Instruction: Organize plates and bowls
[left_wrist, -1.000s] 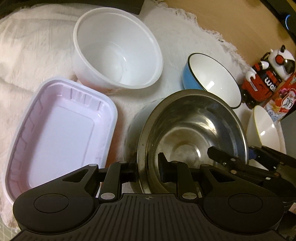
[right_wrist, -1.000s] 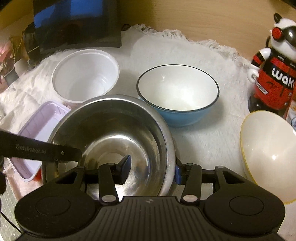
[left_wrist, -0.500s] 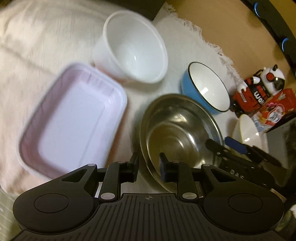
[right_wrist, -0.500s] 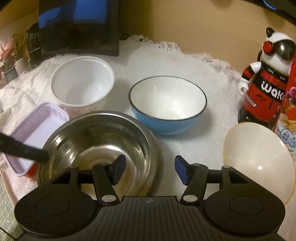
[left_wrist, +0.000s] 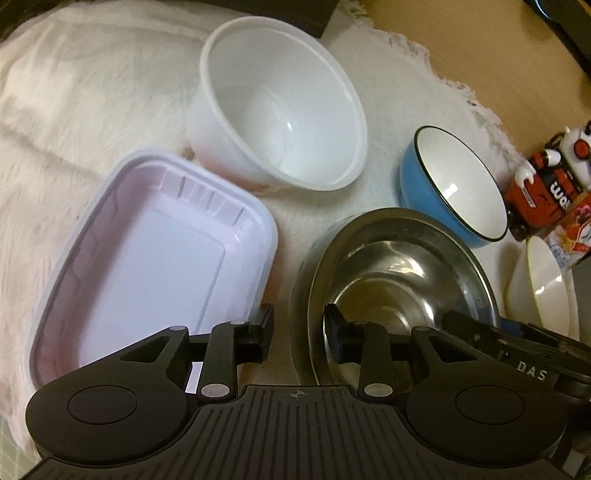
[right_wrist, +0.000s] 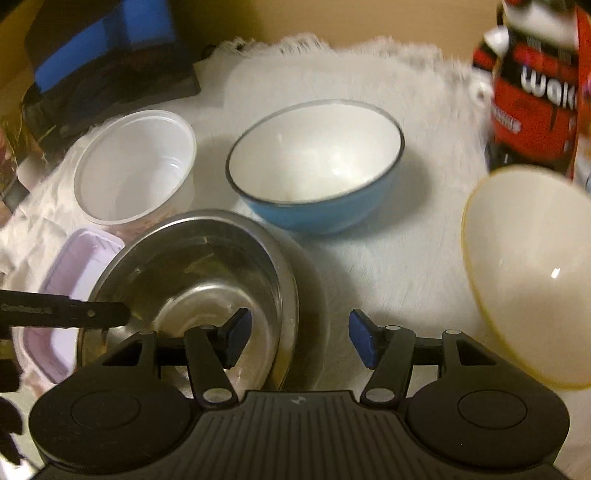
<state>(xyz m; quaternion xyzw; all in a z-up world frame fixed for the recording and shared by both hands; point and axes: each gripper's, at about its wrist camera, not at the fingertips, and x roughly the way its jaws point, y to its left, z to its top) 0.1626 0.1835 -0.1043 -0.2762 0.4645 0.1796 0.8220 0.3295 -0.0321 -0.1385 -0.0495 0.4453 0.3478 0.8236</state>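
A steel bowl (left_wrist: 391, 280) sits on the white fluffy mat (left_wrist: 92, 92). My left gripper (left_wrist: 299, 330) straddles its left rim; the jaws are opening and the pads stand clear of the metal. My right gripper (right_wrist: 299, 336) is open around the right rim of the steel bowl (right_wrist: 192, 273), not touching it. Around it stand a white plastic bowl (left_wrist: 284, 110), a blue bowl with a white inside (left_wrist: 454, 184), a lilac rectangular tray (left_wrist: 147, 266) and a cream bowl (left_wrist: 543, 291). One left finger (right_wrist: 92, 314) reaches over the bowl's left edge.
A red and black panda figure (right_wrist: 532, 81) and a printed packet stand at the far right beside the cream bowl (right_wrist: 532, 280). A dark box with a blue face (right_wrist: 103, 55) sits at the back left. Bare wooden table lies beyond the mat's fringe.
The right jaws spread off the steel bowl's right rim first, then the left jaws widened off its left rim. The right view has tilted and blurred.
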